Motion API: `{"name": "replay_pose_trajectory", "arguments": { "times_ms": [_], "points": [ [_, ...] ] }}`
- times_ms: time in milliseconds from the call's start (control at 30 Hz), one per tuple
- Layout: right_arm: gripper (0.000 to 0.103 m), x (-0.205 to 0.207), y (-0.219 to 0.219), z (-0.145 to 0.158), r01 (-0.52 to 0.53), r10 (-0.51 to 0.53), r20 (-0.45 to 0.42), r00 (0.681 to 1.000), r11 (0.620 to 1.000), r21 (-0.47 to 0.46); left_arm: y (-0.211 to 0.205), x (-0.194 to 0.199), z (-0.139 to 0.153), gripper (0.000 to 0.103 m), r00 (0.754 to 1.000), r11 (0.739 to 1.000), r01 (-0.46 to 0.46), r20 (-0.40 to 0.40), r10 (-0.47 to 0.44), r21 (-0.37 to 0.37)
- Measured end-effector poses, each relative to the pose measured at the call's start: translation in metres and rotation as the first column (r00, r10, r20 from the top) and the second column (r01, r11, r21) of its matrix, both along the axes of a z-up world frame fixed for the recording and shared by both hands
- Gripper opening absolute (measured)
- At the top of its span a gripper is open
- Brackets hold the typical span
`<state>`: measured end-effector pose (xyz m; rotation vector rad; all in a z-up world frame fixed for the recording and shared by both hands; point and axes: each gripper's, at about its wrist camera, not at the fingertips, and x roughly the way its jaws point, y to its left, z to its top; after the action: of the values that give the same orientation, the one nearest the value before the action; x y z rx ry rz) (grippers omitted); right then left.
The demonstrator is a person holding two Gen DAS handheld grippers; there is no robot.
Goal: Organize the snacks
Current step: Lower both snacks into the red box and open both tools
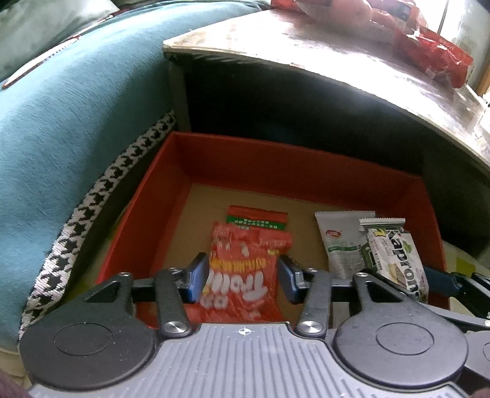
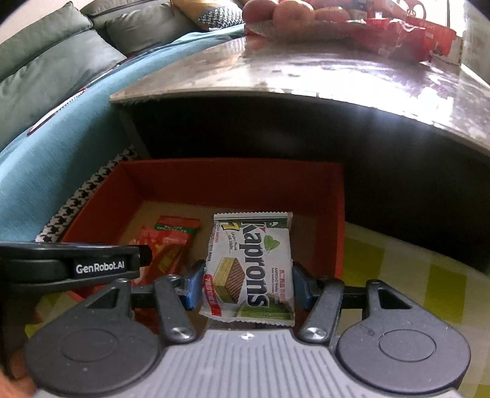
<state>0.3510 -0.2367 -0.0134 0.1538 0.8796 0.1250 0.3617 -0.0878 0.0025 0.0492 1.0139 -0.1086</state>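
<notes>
Two hand-held grippers hang side by side over an open red cardboard box (image 1: pixel 171 183) that sits on the floor, tucked part-way under the edge of a glossy low table (image 2: pixel 306 70), with a teal sofa cushion (image 1: pixel 61 122) along the box's left wall. The left gripper (image 1: pixel 242 277) has its blue pads closed against the sides of a red gummy-candy packet (image 1: pixel 242 275), which hangs over the middle of the box's brown floor. The right gripper (image 2: pixel 248 283) likewise pinches a white and green Kaprons wafer packet (image 2: pixel 251 266) by its two long edges, above the box's right half. Already lying flat on the box floor are a small red and green sachet (image 1: pixel 257 217) near the centre and a pale grey-green packet (image 1: pixel 340 242) toward the right wall. More red snack bags (image 2: pixel 398 33) and some oranges (image 2: pixel 291 12) remain on the table top. The step in hand appears to be setting both held packets down inside the box. To do it well, each gripper should sink until its packet is close to the floor, aim for bare cardboard rather than stacking on the packets already there, keep clear of the red walls and of the other gripper, and only then part its pads so the packet drops flat.
</notes>
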Motion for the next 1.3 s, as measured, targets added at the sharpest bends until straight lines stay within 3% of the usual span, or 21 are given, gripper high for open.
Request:
{"name": "replay_pose_trajectory", "arguments": {
  "times_ms": [300,600,967,1300],
  "points": [
    [0.060,0.000,0.000,-0.003,-0.005,0.005,0.008,1.000,1.000,0.013,0.003,0.002,-0.005,0.063,1.000,1.000,-0.026,-0.013,0.026,0.010],
    [0.060,-0.015,-0.004,0.015,0.006,-0.006,0.031,1.000,1.000,0.010,0.007,-0.006,0.011,0.071,1.000,1.000,-0.018,0.006,0.018,-0.016],
    [0.060,-0.047,-0.004,0.033,0.003,-0.003,0.051,0.999,1.000,0.000,0.014,-0.036,0.034,0.074,1.000,0.998,-0.010,0.024,0.012,-0.058],
    [0.060,-0.079,0.009,0.030,-0.052,0.053,0.028,0.998,0.998,-0.044,0.035,-0.070,0.038,0.076,1.000,0.999,-0.006,0.015,0.007,-0.053]
  ]
}}
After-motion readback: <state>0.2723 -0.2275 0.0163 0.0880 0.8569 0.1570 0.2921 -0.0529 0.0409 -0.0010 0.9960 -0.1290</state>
